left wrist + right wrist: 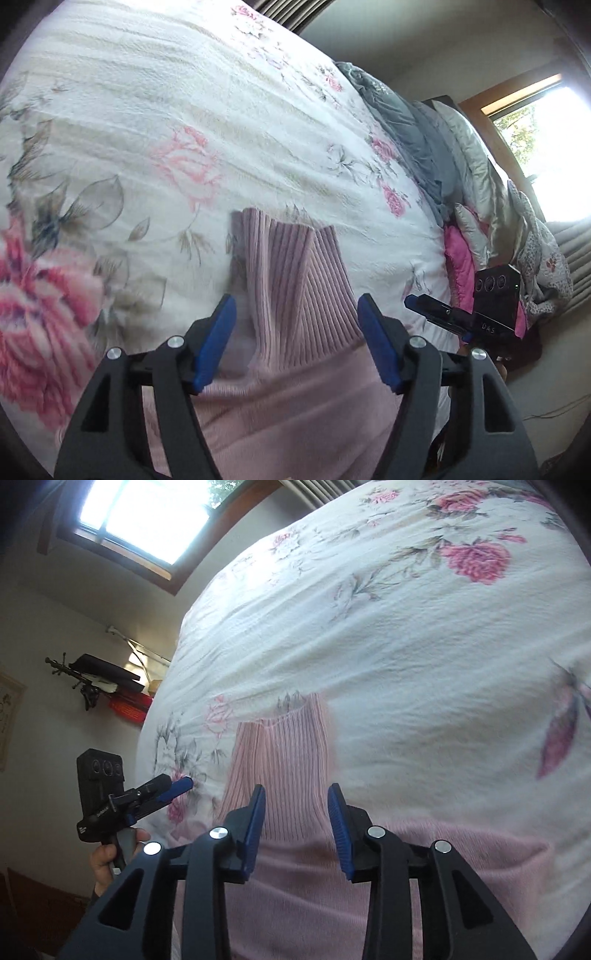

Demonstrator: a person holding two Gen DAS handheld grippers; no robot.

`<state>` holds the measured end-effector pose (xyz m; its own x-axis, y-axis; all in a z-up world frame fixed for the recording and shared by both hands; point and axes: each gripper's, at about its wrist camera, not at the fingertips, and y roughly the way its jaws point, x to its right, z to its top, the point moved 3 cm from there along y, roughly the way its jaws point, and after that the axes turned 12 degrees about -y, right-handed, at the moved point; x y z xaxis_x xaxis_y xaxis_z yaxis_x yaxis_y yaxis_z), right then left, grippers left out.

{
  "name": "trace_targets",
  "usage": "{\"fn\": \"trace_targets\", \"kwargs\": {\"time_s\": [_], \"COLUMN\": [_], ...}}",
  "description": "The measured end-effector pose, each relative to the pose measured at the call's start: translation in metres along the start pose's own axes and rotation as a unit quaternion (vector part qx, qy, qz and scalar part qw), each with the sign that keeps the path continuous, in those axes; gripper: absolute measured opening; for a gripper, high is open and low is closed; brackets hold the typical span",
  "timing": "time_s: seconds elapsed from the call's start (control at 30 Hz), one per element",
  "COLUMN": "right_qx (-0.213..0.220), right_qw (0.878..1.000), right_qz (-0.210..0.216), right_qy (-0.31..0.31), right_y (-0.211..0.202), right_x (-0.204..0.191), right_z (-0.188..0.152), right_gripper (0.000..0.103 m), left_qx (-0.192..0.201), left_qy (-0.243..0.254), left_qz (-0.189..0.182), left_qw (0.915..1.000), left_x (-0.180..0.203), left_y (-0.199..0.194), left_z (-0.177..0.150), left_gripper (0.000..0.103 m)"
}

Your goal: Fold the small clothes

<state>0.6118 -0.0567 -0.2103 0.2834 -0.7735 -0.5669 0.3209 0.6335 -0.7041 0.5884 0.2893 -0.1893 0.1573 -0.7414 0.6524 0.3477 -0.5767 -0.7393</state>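
Pink sweater (295, 332) flat on floral bedspread (166, 110). Left gripper (297, 325) and right gripper (297, 812) above it, fingers spread, empty.

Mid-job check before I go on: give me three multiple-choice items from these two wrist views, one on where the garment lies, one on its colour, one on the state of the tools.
1. Where does the ribbed knit garment lie?
A. on the white bedspread with pink flowers
B. on a wooden floor
C. in a basket

2. What colour is the garment?
A. navy
B. pale pink
C. green

3. How do the left tool and right tool stand?
A. both shut on the garment
B. one shut, one open
C. both open, holding nothing

Key: 1 A, the bedspread shows all round the knit; 2 B, both views show pale pink ribbing; 3 C, each pair of blue pads stands apart with the garment showing between.
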Motion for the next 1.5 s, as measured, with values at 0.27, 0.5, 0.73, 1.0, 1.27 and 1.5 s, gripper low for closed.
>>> {"fn": "trace_targets", "kwargs": {"time_s": [0.27,0.5,0.73,1.0,1.27,1.5], "right_qx": [-0.025,-0.041,0.026,0.065,0.008,-0.044], "right_qw": [0.999,0.997,0.998,0.992,0.993,0.996], "right_qz": [-0.040,-0.057,-0.017,0.037,0.039,0.047], "right_qy": [-0.020,-0.043,-0.060,-0.097,-0.115,-0.061], "right_y": [0.077,0.106,0.032,-0.066,-0.076,-0.068], "right_x": [0.008,0.010,-0.009,-0.056,-0.073,-0.051], "right_z": [0.039,0.039,0.030,-0.034,-0.155,-0.217], "right_gripper": [0.037,0.016,0.011,0.010,0.012,0.023], "left_qx": [-0.037,-0.021,0.030,0.033,-0.024,-0.021], "left_qy": [0.046,0.056,0.081,0.146,0.124,0.073], "left_qz": [0.070,0.076,-0.007,-0.065,-0.025,-0.017], "left_qw": [0.9958,0.9953,0.9962,0.9866,0.9917,0.9970], "left_x": [-0.001,-0.004,0.025,0.063,0.006,-0.015], "left_y": [0.069,0.066,0.009,-0.063,-0.068,-0.075], "left_z": [0.037,0.039,0.018,-0.072,-0.187,-0.234], "left_gripper": [0.073,0.007,0.006,0.006,0.010,0.030]}}
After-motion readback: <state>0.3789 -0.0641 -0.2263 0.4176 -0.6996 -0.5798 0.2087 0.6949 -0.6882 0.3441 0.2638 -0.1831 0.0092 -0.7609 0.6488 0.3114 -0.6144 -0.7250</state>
